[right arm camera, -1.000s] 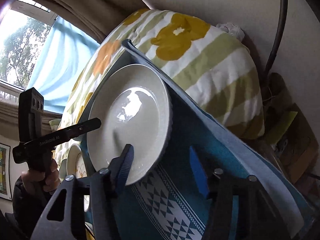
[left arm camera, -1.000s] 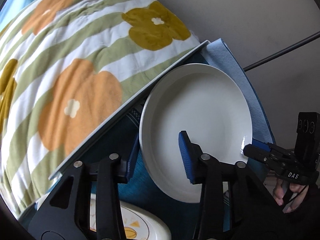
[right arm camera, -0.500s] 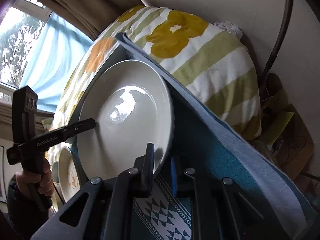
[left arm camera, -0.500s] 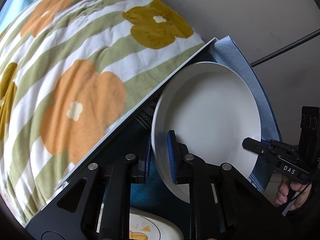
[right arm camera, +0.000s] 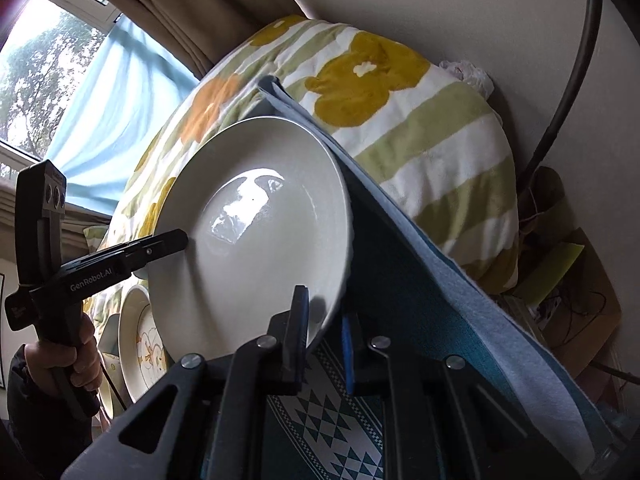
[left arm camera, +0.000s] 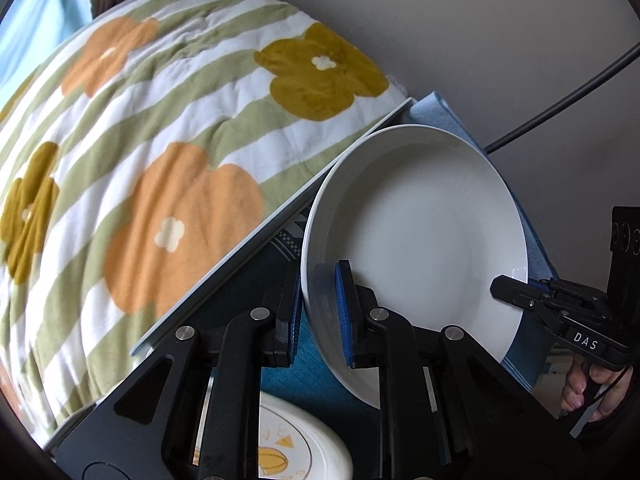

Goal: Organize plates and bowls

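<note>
- The big white plate is the thing to go by. It is tipped up on 1 side, above the blue patterned cloth on the table.
- The left claw is shut tight on the plate's near rim, with 1 blue pad on top and 1 under it.
- The right claw is shut on the rim on the other side of the plate, in the same way.
- I think 2 claws hold it because the plate is wide, smooth and slippery. A pinch on each side stops it from swinging or sliding out.
- A second plate with a yellow picture lies flat on the cloth, just below the white plate. I guess the white plate is meant to go with it, in a stack.
- A soft blanket with flowers lies beyond the table edge, behind the white plate.
- A hand holds the left claw's handle, off to the side of the plate.
</note>
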Tool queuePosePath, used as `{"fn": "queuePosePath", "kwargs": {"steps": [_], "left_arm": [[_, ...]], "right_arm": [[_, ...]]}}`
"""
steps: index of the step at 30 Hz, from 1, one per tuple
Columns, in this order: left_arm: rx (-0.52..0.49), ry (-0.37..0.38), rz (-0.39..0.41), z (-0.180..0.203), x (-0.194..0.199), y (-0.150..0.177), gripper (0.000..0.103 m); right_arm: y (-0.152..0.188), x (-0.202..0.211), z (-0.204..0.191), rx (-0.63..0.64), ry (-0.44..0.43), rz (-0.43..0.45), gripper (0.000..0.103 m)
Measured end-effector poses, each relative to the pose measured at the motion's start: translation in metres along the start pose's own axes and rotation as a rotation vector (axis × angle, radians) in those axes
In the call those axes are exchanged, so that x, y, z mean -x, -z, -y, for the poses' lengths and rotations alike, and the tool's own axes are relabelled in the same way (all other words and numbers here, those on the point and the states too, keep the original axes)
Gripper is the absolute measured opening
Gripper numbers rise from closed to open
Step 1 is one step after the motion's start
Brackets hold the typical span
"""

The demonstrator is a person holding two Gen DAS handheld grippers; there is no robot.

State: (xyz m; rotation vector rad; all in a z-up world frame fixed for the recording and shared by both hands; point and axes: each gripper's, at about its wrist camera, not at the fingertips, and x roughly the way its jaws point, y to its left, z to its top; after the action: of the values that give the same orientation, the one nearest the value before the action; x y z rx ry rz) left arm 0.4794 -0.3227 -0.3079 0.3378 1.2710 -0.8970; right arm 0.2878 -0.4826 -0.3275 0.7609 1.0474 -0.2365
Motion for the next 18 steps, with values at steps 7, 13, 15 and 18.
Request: {"fn": "queuePosePath", "kwargs": {"steps": [7, 13, 15, 18], "left_arm": [[0.071, -0.032, 0.092, 0.022, 0.058, 0.02, 0.014], [0.18, -0.098, 0.185, 0.054, 0.113, 0.063, 0.014], [0.228, -0.119, 0.212, 0.064, 0.128, 0.083, 0.014], [0.309, -0.146, 0.249, 0.078, 0.149, 0.12, 0.014]], "right_arm": [[-0.007, 0.049, -0.012, 0.123, -0.042, 0.017, 0.013], [-0.007, 0.091, -0.024, 0.286, -0.087, -0.013, 0.013], [-0.003, 0.103, -0.03, 0.348, -0.102, -0.029, 0.013], [0.006, 0.117, -0.038, 0.443, -0.134, -0.054, 0.013]]}}
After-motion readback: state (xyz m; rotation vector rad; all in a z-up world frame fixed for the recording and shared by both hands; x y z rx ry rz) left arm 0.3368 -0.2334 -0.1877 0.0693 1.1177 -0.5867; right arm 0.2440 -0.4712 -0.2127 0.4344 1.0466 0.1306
